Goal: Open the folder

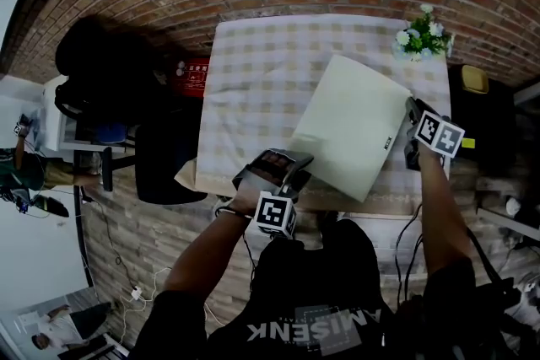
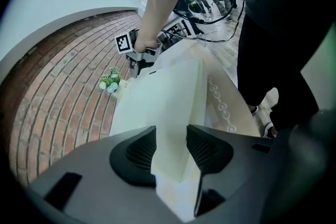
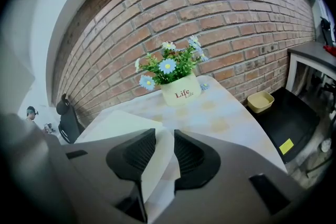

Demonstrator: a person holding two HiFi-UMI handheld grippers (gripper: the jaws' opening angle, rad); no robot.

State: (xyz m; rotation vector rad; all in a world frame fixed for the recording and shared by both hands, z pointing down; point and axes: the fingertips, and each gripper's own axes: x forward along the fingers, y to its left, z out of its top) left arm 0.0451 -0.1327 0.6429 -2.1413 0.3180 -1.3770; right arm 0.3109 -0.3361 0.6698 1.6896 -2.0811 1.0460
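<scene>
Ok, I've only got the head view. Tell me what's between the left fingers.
Observer: In the left gripper view, the cream folder fills the gap in the left gripper, with both fingers pressed against it.
Operator: Now do the right one.
Observer: In the right gripper view, the right gripper has a thin edge of the folder clamped between its fingers.
Operator: Check the flower pot.
Observer: The flower pot stands upright on the table, beyond the right gripper, with "Life" printed on its front.
</scene>
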